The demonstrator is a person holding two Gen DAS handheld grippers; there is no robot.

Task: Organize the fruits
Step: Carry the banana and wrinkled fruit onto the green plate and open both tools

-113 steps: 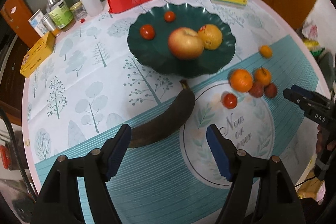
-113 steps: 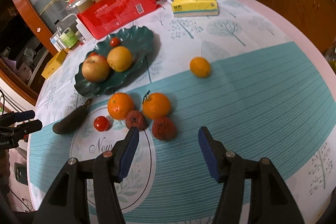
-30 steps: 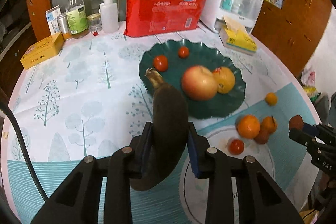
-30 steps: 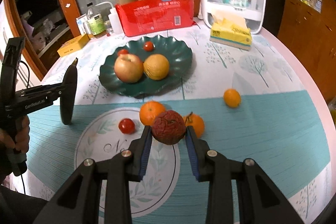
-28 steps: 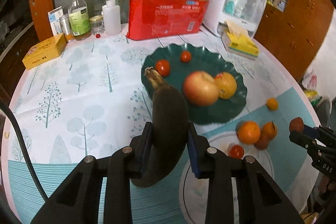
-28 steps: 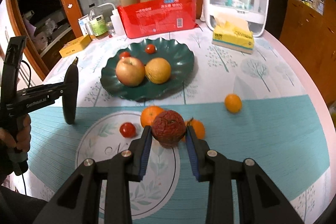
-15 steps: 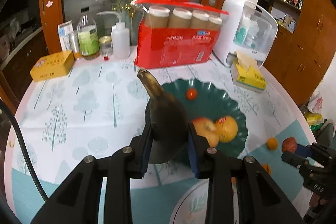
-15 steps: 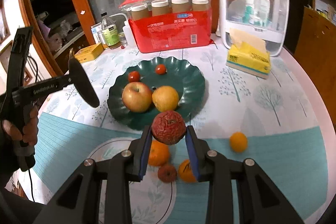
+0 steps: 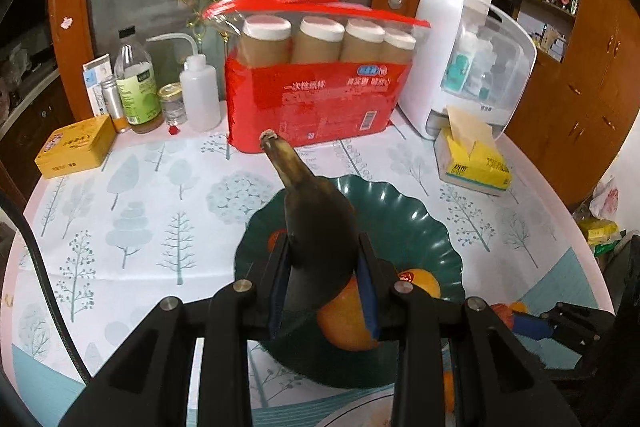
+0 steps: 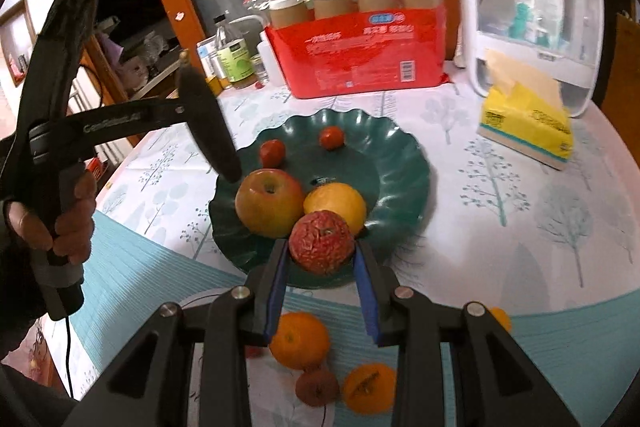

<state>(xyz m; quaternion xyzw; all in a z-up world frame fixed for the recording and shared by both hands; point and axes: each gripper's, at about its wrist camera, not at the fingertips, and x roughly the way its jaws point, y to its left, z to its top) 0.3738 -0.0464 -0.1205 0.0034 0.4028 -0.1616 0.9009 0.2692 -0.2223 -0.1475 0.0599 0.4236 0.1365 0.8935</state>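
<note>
My left gripper (image 9: 322, 263) is shut on a blackened banana (image 9: 316, 227) and holds it in the air over the left side of the dark green plate (image 9: 416, 227); it also shows in the right wrist view (image 10: 208, 123). My right gripper (image 10: 322, 259) is shut on a wrinkled red fruit (image 10: 321, 242), held above the plate's (image 10: 400, 163) near rim. On the plate lie an apple (image 10: 268, 203), a yellow orange (image 10: 336, 203) and two small tomatoes (image 10: 273, 151).
Two oranges (image 10: 298, 339), another wrinkled red fruit (image 10: 316, 387) and a small orange (image 10: 500, 319) lie on the teal cloth in front of the plate. A red pack of paper cups (image 9: 316, 99), a tissue box (image 9: 476, 163), bottles (image 9: 138, 83) and a white dispenser (image 9: 468, 63) stand behind.
Both grippers have lifted and moved forward with their fruit, from the near table to over the plate. The banana now hangs over the plate's left side, the red fruit at its near rim.
</note>
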